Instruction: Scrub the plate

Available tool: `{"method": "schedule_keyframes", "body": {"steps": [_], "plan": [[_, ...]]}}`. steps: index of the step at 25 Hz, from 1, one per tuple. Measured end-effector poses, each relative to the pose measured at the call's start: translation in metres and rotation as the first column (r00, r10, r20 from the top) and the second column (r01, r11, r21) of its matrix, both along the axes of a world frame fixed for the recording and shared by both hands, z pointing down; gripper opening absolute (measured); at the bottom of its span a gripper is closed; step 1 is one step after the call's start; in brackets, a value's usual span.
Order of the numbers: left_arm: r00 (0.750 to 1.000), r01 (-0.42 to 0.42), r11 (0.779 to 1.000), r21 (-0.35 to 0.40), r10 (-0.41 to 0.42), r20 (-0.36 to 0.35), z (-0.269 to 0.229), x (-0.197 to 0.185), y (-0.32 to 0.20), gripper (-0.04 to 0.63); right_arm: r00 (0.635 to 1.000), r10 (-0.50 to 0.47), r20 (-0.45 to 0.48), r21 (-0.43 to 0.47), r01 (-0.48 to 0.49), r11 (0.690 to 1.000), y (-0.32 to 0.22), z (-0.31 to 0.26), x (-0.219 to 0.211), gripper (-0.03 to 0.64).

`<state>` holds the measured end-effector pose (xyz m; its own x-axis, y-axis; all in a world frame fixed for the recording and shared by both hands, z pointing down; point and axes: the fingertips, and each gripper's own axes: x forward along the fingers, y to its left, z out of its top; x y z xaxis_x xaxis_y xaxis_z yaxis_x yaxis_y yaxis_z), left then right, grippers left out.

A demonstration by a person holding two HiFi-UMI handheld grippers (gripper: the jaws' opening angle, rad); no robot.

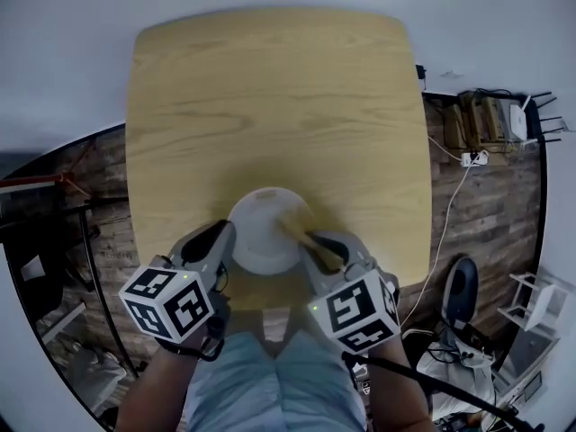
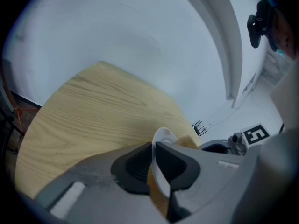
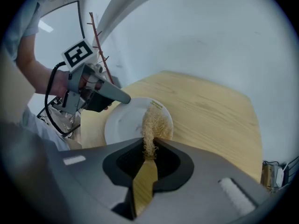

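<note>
Mid-scrub, I'd say: left claw [image 2: 154,148] pinches the white plate [image 3: 122,122] by its rim; right claw [image 3: 149,148] grips the scrubbing brush [image 3: 156,119], bristles on the plate just ahead. More scrubbing likely remains.

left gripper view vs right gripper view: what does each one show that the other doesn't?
Left gripper view only: the plate edge-on, clamped in the left gripper's jaws. Right gripper view only: the plate's white face, the brush bristles resting on it, and the brush handle clamped in the right gripper's jaws. Both: the wooden table and the plate.
</note>
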<state>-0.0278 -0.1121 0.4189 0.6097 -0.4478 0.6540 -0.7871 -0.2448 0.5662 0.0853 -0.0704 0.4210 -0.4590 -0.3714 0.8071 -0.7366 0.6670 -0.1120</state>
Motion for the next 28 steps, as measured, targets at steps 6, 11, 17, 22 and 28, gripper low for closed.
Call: {"method": "schedule_keyframes", "body": {"steps": [6, 11, 17, 22, 28], "plan": [[1.0, 0.017, 1.0, 0.024, -0.017, 0.009, -0.004, 0.006, -0.01, 0.048, 1.0, 0.014, -0.013, -0.046, -0.014, 0.999, 0.002, 0.014, -0.002, 0.049], [0.999, 0.035, 0.999, 0.023, -0.035, 0.024, -0.005, 0.008, -0.012, 0.048, 0.996, 0.03, 0.087, -0.104, -0.021, 0.994, 0.02, 0.014, -0.015, 0.048], [0.999, 0.028, 0.999, 0.03, -0.029, 0.043, -0.006, 0.006, -0.012, 0.048, 0.977, -0.038, 0.208, -0.14, 0.068, 0.988, 0.05, 0.004, -0.054, 0.048], [0.999, 0.017, 1.0, 0.025, -0.018, 0.046, 0.001, 0.003, -0.012, 0.049, 0.948, -0.079, 0.31, -0.147, 0.13, 0.981, 0.066, -0.008, -0.078, 0.049], [0.999, -0.006, 1.0, 0.028, 0.005, 0.05, 0.0, 0.009, -0.008, 0.049, 0.962, 0.001, 0.275, -0.11, 0.03, 0.993, 0.051, -0.016, -0.046, 0.049]]}}
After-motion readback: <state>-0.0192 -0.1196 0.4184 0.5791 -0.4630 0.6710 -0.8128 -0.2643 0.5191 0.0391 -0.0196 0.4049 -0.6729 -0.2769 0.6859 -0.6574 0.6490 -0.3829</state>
